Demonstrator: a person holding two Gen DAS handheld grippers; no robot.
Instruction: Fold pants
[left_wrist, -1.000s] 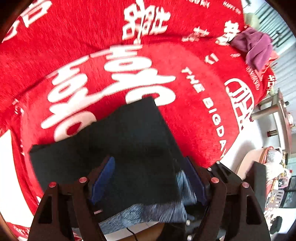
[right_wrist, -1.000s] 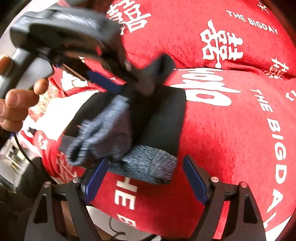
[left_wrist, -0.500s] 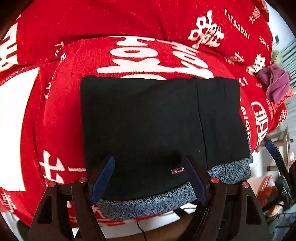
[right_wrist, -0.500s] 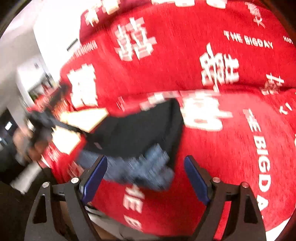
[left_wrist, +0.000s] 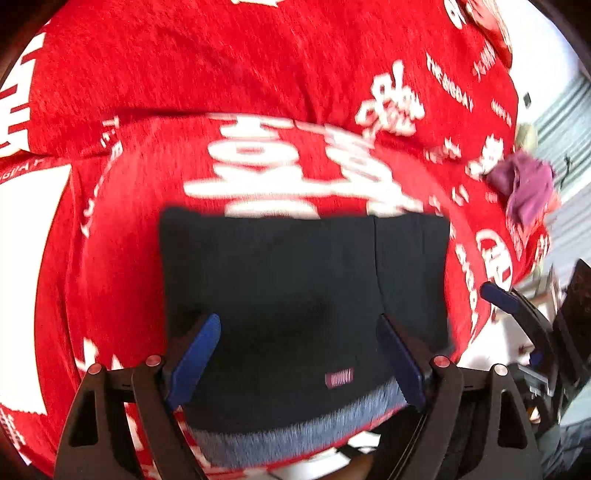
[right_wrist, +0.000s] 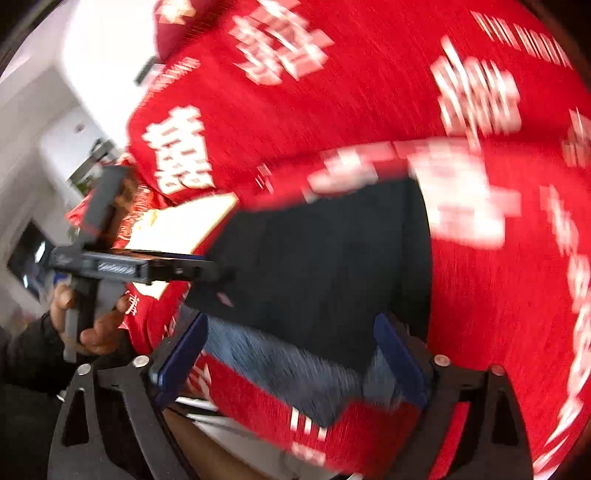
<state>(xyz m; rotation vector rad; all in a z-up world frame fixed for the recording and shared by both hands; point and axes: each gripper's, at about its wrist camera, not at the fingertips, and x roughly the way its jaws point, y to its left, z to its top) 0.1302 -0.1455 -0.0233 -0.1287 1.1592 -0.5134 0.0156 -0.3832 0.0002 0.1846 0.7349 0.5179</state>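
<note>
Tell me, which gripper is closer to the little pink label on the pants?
Left. The left gripper hangs right over the label, jaws opening, nothing gripped. The right gripper is off at the pants' other side, jaws opening too.

**Legible Markings**

The red cover (left_wrist: 258, 74) carries white print. In the left wrist view, the line "THE BIGDAY" (left_wrist: 448, 83) can be read near the upper right, though blurred. Large white characters (left_wrist: 391, 103) are also printed across the cover; motion blur prevents reading them. The pants (left_wrist: 295, 280) bear a small red label (left_wrist: 339, 377); its lettering is smeared and unreadable.
</note>
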